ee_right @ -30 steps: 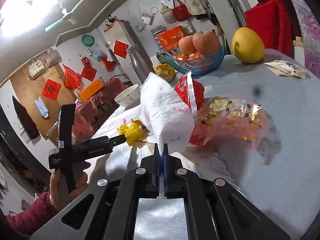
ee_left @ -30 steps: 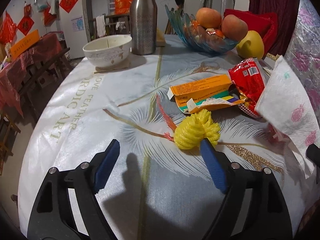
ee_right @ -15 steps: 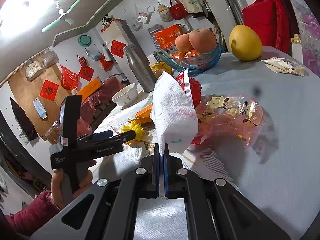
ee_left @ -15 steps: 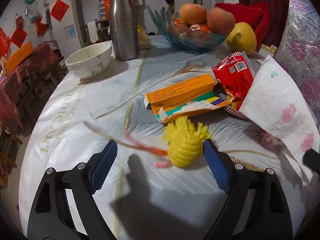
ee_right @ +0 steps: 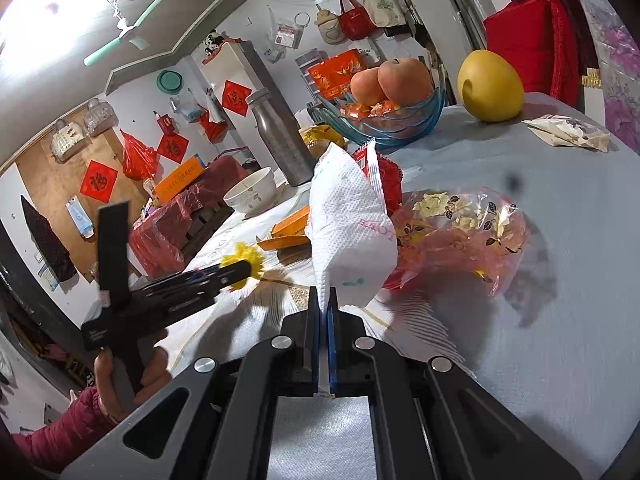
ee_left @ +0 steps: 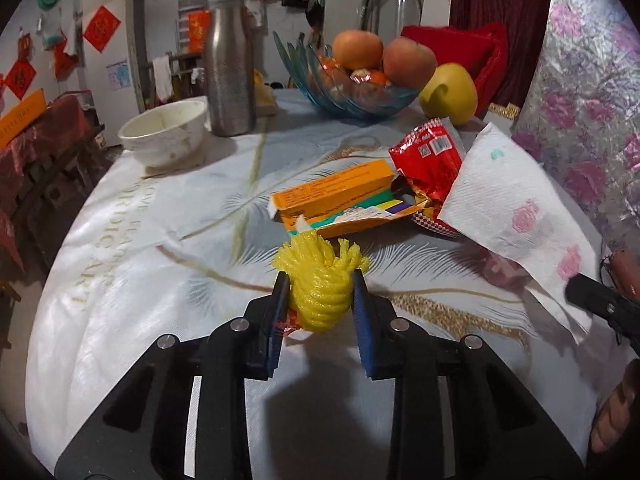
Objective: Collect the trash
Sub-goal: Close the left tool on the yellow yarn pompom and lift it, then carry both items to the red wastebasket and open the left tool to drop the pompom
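**Both tongs loaded, trash pile sitting mid-table**

On the round table, the left gripper (ee_left: 318,300) has just been closing and now has its blue pads clamped on the yellow foam net (ee_left: 318,288), one of those fruit sleeves. It's squeezed from both sides, with the frilly end sticking out past the tips and a red scrap tucked under it. Makes sense to pinch it across the fat middle, since that stuff is squishy and would slip out of a tip grab.

The right gripper (ee_right: 323,308) is clenched tight on the bottom corner of the white paper towel (ee_right: 352,224), which stands up like a sail in front of it. Holding it by the corner keeps it off the table and out of the way, I guess.

More trash is on the tablecloth (ee_left: 120,280): the orange box (ee_left: 332,194) lies flat and open-ended, touching the red snack wrapper (ee_left: 428,164) at its right end, and the towel hangs over that wrapper's edge. A flowery plastic bag (ee_right: 460,236) lies just right of the towel, possibly where everything's headed.

Room-wise, the near and left part of the cloth is bare, so lifting back toward the person looks easy. Further back stand the white bowl (ee_left: 166,132), the metal bottle (ee_left: 230,72) and the fruit bowl (ee_left: 352,98), well away. The table edge drops off on the left.
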Demonstrator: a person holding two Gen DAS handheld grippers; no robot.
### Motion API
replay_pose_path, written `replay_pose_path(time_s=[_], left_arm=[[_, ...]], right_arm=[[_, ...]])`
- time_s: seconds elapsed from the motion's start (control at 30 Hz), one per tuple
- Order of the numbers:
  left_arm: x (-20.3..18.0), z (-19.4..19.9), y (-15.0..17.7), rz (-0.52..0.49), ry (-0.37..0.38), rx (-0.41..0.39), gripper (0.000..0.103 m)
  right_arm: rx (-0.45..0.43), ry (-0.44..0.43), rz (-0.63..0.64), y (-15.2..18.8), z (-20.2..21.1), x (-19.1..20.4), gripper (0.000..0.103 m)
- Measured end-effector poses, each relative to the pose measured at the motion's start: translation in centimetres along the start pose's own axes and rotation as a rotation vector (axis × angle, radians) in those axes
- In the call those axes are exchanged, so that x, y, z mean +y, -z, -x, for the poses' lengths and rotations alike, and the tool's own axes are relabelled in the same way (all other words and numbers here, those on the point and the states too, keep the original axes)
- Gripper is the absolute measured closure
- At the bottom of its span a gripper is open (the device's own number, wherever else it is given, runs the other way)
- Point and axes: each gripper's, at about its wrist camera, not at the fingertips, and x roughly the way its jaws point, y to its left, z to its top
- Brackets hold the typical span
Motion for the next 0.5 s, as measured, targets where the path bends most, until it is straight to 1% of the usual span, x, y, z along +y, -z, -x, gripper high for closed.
replay_pose_path(time_s=[0.13, 0.23, 0.3, 0.4, 0.5], left_arm=[[1.1, 2.4, 1.0, 0.026, -0.011, -0.036, 0.071], [2.0, 3.8, 1.4, 0.046, -0.019, -0.042, 0.071], [3.0, 5.2, 1.5, 0.073, -0.021, -0.055, 0.071], [4.1, 7.4, 1.6, 0.101, -0.031, -0.092, 0.071], [5.1, 9.8, 1.8, 0.113, -0.061, -0.135, 0.071]], right_arm=[[-0.012, -0.003, -0.004, 0.0, 0.2, -0.1, 0.098], [-0.052, 0.004, 0.006, 0.2, 1.1, 0.1, 0.098], [-0.073, 0.027, 0.024, 0.4, 1.7, 0.4, 0.098], [-0.072, 0.026, 0.053, 0.9, 2.2, 1.3, 0.098], [-0.069, 0.004, 0.087, 1.2, 2.6, 2.7, 0.098]])
